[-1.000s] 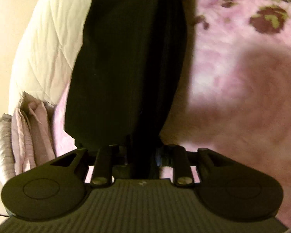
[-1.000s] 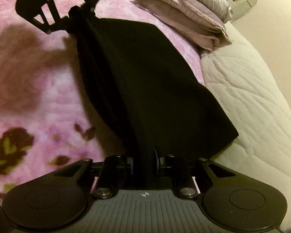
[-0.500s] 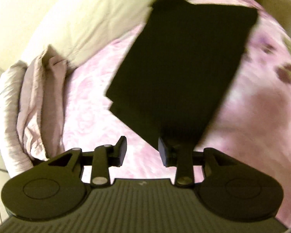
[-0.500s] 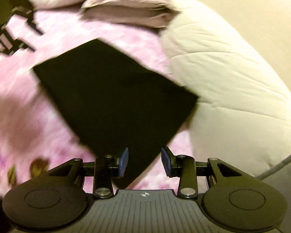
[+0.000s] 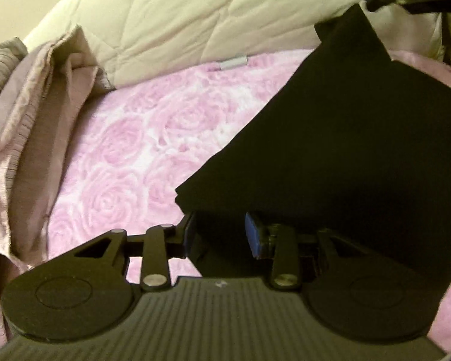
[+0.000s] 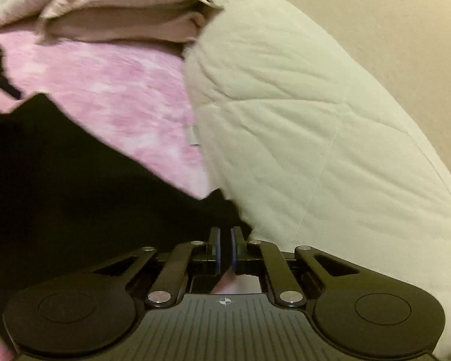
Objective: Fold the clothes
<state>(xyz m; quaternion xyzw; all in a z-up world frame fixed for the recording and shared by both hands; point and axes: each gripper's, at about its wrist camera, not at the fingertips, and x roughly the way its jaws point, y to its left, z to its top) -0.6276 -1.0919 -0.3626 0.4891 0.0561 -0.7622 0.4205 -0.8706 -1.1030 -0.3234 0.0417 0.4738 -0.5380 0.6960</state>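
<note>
Left gripper [image 5: 221,234] fingers parted over black garment [image 5: 330,156]; right gripper [image 6: 224,251] fingers closed (grip on cloth unclear).

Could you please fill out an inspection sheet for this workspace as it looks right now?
Surface: pink rose-patterned blanket on a bed.
Job's things: black garment lying flat on the blanket, one corner reaching toward the quilt.
Clutter: folded mauve cloths stacked at the blanket's far end.
Grippers: left hand-held gripper open, its blue pads over the garment's near edge without pressing it; right hand-held gripper shut at the garment's corner; whether cloth is pinched cannot be told.
Cables: nothing seen.
Surroundings: cream quilt beside the blanket, plain wall behind.
</note>
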